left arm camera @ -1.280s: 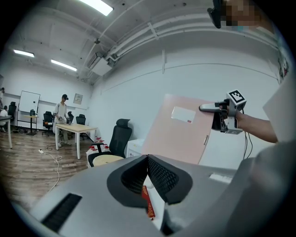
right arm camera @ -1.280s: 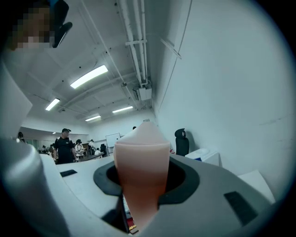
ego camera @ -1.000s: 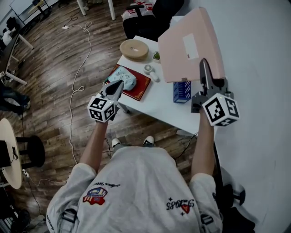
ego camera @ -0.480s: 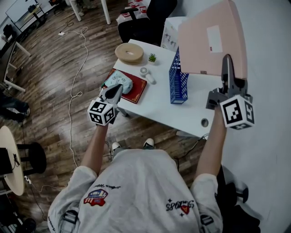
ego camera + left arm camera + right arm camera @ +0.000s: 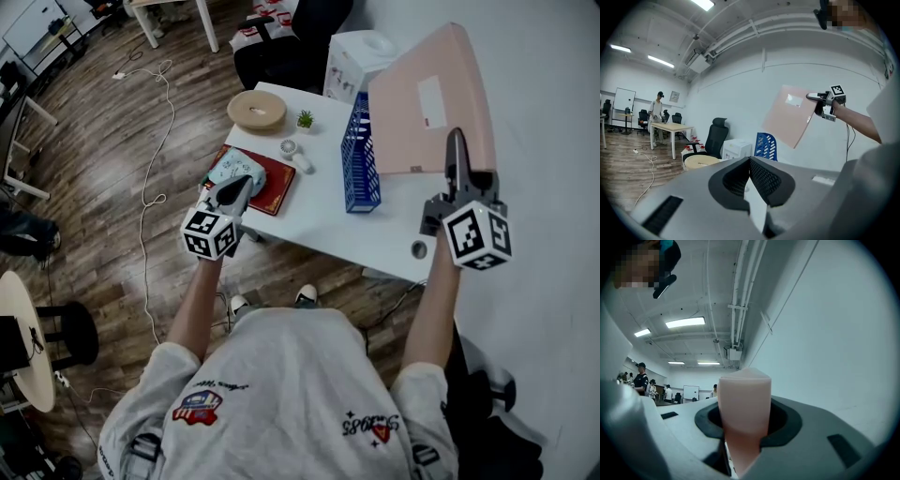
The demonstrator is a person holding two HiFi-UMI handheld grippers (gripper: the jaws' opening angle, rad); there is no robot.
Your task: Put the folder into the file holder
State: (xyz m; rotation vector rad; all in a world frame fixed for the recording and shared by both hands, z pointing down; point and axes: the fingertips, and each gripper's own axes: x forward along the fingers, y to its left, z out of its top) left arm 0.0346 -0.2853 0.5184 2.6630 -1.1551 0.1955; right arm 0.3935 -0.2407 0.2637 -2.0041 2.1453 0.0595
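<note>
My right gripper (image 5: 457, 150) is shut on the lower edge of a pink folder (image 5: 427, 98) and holds it up in the air, right of and above the blue mesh file holder (image 5: 359, 159) standing on the white table (image 5: 319, 216). In the right gripper view the folder's spine (image 5: 743, 399) fills the gap between the pads of that gripper (image 5: 743, 430). The left gripper view shows the folder (image 5: 790, 115), the file holder (image 5: 765, 146) and the right gripper (image 5: 814, 97). My left gripper (image 5: 236, 190) hovers by the table's left corner; its pads (image 5: 761, 176) meet with nothing between them.
On the table lie a red book (image 5: 272, 185) with a pale teal object (image 5: 230, 167) on it, a round wooden disc (image 5: 256, 110), a tiny plant (image 5: 305, 119) and a small white fan (image 5: 292, 150). A white box (image 5: 361, 56) and a black chair (image 5: 281, 47) stand behind. A cable (image 5: 155, 141) runs across the floor.
The right gripper has carried the folder to the right, off the file holder, which now shows in full. The left gripper has hardly moved.
</note>
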